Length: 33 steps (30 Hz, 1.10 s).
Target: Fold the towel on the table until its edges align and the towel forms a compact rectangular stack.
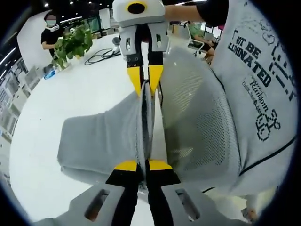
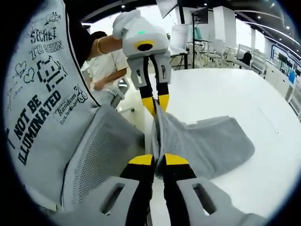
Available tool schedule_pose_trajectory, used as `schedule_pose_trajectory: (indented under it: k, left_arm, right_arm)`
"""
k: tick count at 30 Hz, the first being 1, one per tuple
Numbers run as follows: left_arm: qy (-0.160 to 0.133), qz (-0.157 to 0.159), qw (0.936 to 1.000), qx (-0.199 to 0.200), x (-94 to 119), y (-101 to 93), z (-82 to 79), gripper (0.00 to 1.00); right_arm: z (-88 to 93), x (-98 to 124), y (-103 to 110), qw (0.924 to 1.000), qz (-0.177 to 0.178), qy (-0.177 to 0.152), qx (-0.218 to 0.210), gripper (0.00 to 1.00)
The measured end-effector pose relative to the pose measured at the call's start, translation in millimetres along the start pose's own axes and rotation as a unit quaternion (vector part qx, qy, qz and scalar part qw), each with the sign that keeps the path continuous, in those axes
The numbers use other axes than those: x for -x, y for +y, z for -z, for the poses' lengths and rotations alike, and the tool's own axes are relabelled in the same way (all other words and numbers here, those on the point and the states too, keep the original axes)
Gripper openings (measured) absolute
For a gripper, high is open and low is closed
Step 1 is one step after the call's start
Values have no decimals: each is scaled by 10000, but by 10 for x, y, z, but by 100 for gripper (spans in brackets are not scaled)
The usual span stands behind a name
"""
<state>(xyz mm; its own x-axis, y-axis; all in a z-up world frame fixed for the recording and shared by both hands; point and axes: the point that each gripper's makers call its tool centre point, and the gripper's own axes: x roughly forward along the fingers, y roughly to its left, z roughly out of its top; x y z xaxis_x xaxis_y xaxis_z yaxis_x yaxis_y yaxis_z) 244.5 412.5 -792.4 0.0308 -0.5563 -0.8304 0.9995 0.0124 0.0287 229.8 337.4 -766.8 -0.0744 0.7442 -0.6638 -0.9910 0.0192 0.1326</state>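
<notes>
Grey towel (image 1: 101,141) lifted by one edge above white table (image 1: 70,94), rest sagging onto the tabletop. Left gripper (image 1: 143,165) pinched narrow on that edge; right gripper (image 2: 158,160) likewise clamped on it, facing the left. Mesh chair back (image 1: 202,127) close alongside. Best kept taut between both grips, carried level across, laid edge over far edge, released only once corners match.

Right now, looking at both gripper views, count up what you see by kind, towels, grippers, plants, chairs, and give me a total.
Towels: 1, the grey towel, pinched along one edge.
Grippers: 2, the left gripper and the right gripper, both clamped on the towel.
Plants: 1, a leafy green plant on the white table.
Mesh chairs: 1, a grey mesh chair.
Total: 5
</notes>
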Motion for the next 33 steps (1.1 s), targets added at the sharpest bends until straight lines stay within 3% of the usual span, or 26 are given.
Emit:
schedule_pose_trajectory:
  k: [8,12,15,17,23,29,33]
  left_arm:
    - [-121,199,9997,102,112,-55,-145,5]
    - [-205,220,9994,167,128,1,-172,5]
    - [-227,223,9993,197,138,73,-180,5]
    - [-220,2,9997,78,161,197,-194,5]
    - [-225,5,9997,46,213,400,-236,5]
    - [-255,-205,9994,85,220,730,-240,5]
    - [-236,-247,9994,94,184,895,-221,5]
  right_arm:
    - [-102,153,80,9994,-270,-134,-144,5]
    - [-134,198,9,9992,-262,-186,-236,5]
    - [-182,223,-98,9977,-177,-316,-572,5]
    - [-200,242,-150,9975,-170,-360,-578,5]
    - [-294,304,-334,9945,-87,-551,-888,5]
    - [-362,340,-608,9830,23,-949,-1571,5]
    - [-382,350,-799,9768,106,-1218,-1760,4]
